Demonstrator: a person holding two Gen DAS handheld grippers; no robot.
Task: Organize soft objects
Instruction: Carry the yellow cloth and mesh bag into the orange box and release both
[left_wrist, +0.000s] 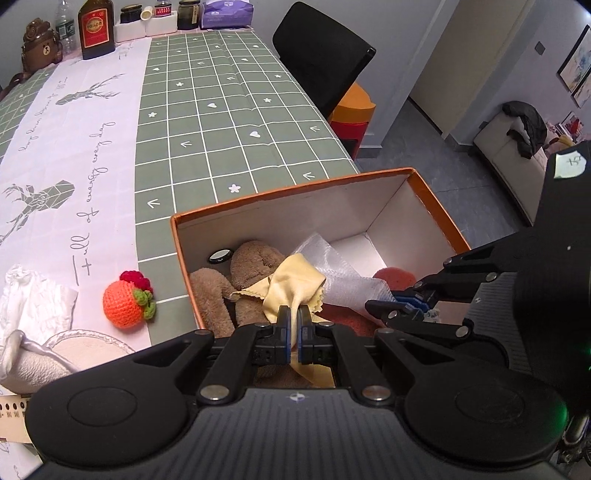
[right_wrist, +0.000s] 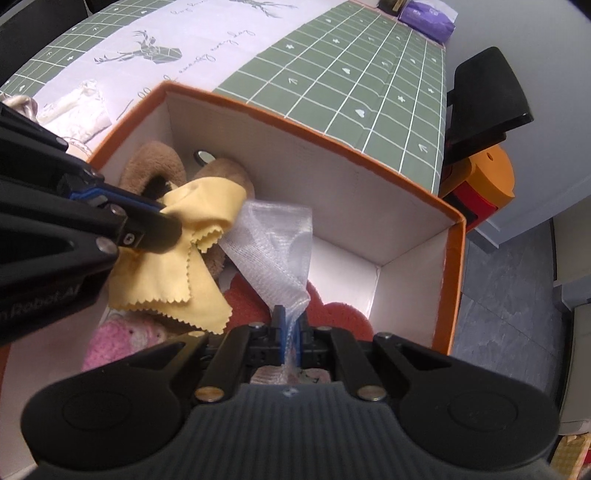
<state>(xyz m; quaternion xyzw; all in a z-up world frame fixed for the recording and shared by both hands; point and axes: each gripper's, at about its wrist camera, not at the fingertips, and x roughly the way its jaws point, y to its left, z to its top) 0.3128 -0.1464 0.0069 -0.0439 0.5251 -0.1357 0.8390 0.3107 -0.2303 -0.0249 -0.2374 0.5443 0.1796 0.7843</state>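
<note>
Over the orange box (left_wrist: 436, 206), the left gripper (left_wrist: 294, 314) pinches a yellow cloth (left_wrist: 295, 280) above a brown plush (left_wrist: 251, 266), likely to drop it in. Seen from the right wrist, the right gripper (right_wrist: 291, 325) pinches white mesh (right_wrist: 273, 240) inside the same box (right_wrist: 456, 258).

Box (right_wrist: 456, 280) far corner open; plush (left_wrist: 255, 269) fills near side.
</note>
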